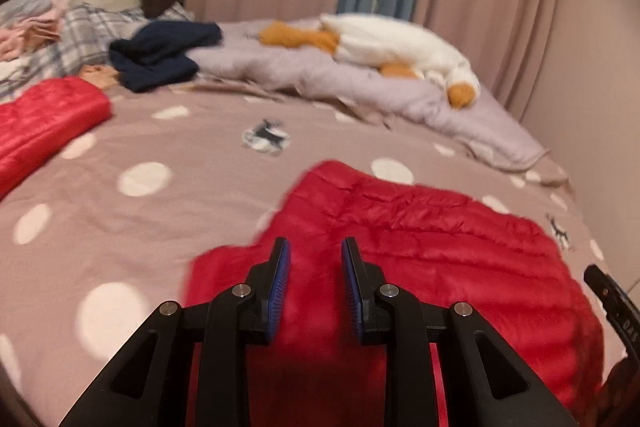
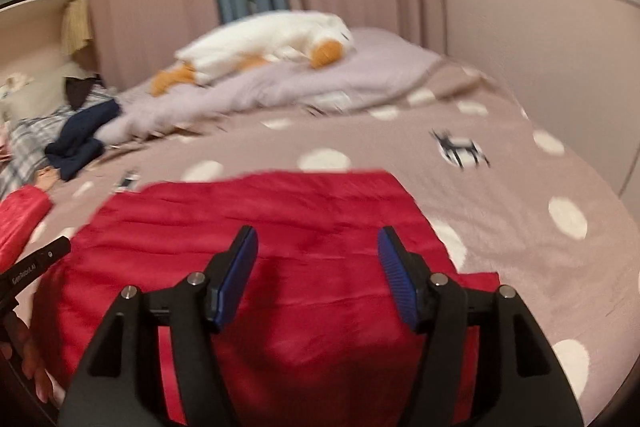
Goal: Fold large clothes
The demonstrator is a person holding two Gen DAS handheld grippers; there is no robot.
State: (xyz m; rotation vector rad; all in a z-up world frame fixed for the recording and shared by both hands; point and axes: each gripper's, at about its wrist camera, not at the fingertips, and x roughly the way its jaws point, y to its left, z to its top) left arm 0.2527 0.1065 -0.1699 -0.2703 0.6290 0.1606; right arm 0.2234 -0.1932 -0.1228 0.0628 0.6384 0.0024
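A red quilted jacket (image 1: 420, 239) lies spread on the polka-dot bedspread (image 1: 140, 219), under both grippers. It also shows in the right wrist view (image 2: 256, 227). My left gripper (image 1: 315, 251) hovers over the jacket's near left part, its jaws apart with red fabric seen between them, nothing gripped. My right gripper (image 2: 318, 241) is wide open above the jacket's near middle. A second red padded piece (image 1: 44, 123) lies at the left, also seen in the right wrist view (image 2: 20, 219). The left gripper's side (image 2: 32, 267) shows at the right view's left edge.
A white and orange plush goose (image 1: 396, 47) lies on a lilac quilt (image 1: 360, 83) at the back. A navy garment (image 1: 160, 55) and plaid bedding (image 1: 76, 35) with more clothes sit at the back left. Pink curtains and a wall close in the bed's far and right sides.
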